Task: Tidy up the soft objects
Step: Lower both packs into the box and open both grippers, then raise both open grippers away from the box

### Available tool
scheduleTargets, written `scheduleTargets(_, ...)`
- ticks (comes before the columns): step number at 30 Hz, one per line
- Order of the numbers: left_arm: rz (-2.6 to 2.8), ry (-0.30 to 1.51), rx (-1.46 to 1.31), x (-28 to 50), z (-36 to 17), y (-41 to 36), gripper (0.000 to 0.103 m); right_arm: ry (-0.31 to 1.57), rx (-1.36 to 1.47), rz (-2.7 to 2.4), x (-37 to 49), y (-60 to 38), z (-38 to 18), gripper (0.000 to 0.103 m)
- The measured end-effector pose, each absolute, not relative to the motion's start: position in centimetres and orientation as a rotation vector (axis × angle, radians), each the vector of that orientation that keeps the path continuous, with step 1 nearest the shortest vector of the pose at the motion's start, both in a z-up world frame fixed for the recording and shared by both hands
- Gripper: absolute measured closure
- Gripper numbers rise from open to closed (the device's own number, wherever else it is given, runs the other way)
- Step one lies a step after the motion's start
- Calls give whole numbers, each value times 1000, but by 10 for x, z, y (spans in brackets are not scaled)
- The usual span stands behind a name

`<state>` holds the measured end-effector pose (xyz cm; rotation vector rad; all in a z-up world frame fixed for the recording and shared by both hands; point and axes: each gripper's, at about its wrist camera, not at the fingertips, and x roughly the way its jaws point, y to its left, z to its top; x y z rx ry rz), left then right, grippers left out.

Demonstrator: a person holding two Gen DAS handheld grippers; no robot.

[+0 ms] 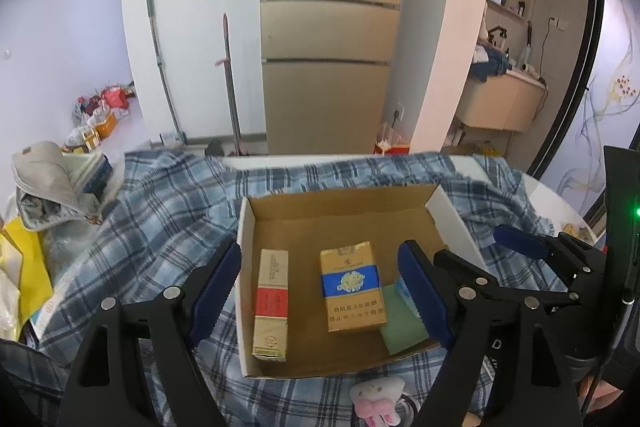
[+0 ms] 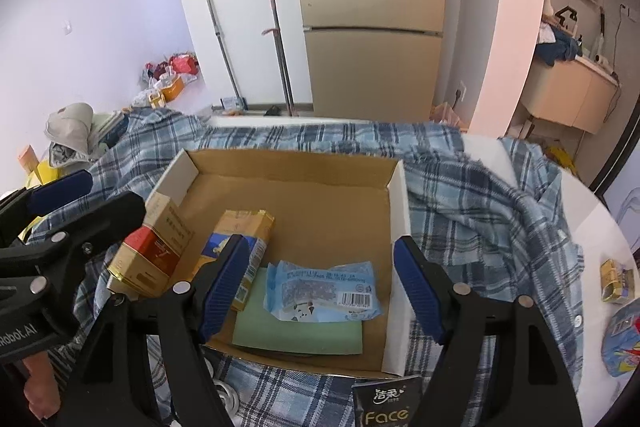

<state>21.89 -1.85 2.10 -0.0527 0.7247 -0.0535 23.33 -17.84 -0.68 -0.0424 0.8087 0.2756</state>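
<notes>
Just beyond your right gripper (image 2: pixel 320 287), near its right finger, a black tissue pack (image 2: pixel 386 403) reads "Face" in gold under two white Chinese characters. On the black body of your left gripper (image 2: pixel 36 331), to the left of the right one, you can read "Robot.AI". Between your left gripper's fingers (image 1: pixel 216 291), the blue and gold cigarette pack (image 1: pixel 352 291) carries two lines of Chinese warning print near its bottom. The pale blue packet (image 2: pixel 324 287) between your right gripper's fingers bears a barcode; its fine print is too small to read.
</notes>
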Motion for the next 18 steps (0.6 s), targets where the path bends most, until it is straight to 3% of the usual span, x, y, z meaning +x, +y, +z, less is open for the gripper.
scheduleTargets(14,-29,448,-37,134,97,-24,19,634,-86,252,170,-196,53,29)
scheduleTargets(18,-28,362,-54,108,109,-24,14,567,-104,245,146,-201,66,18)
